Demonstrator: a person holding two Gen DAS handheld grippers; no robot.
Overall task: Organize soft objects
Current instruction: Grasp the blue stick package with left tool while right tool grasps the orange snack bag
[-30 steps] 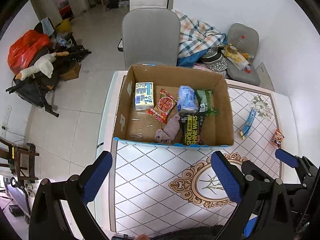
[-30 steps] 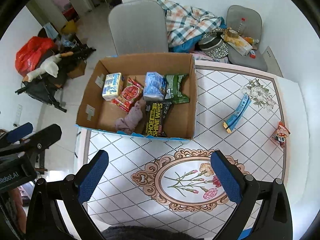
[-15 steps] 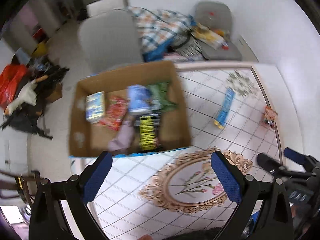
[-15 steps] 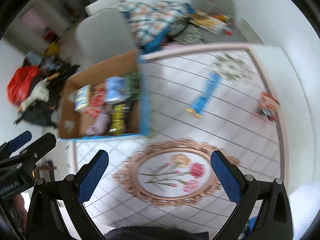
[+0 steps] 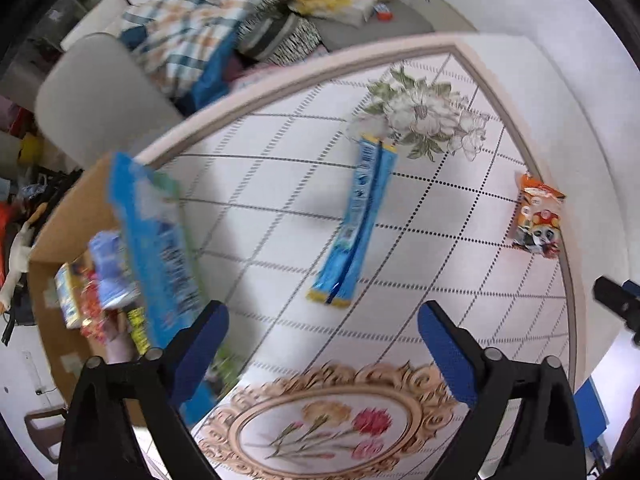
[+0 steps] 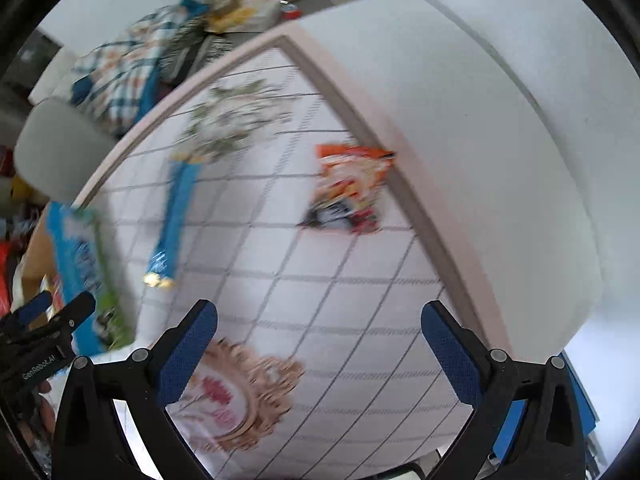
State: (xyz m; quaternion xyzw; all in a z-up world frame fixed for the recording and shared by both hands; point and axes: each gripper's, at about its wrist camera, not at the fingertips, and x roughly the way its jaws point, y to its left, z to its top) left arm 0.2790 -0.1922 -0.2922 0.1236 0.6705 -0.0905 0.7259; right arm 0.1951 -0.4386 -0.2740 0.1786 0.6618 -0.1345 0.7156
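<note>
A long blue packet point(image 5: 356, 224) lies on the patterned tablecloth, ahead of my open, empty left gripper point(image 5: 320, 344). It also shows blurred in the right wrist view point(image 6: 176, 216). An orange snack pouch point(image 5: 538, 222) lies near the table's right edge; in the right wrist view the pouch point(image 6: 350, 188) lies ahead of my open, empty right gripper point(image 6: 316, 344). The cardboard box point(image 5: 60, 224) with several packets inside stands at the left. The left gripper point(image 6: 40, 332) shows at the right wrist view's left edge.
The table point(image 5: 520, 64) has a white rim and a wall close behind on the right. A grey chair point(image 5: 96, 96) and a heap of plaid cloth point(image 5: 188, 44) stand beyond the far edge. An oval flower print point(image 5: 328, 428) marks the cloth near me.
Both grippers have swung right and moved closer to the table. The box has slid to the left edge of both views; the blue packet and orange pouch are now nearer and central.
</note>
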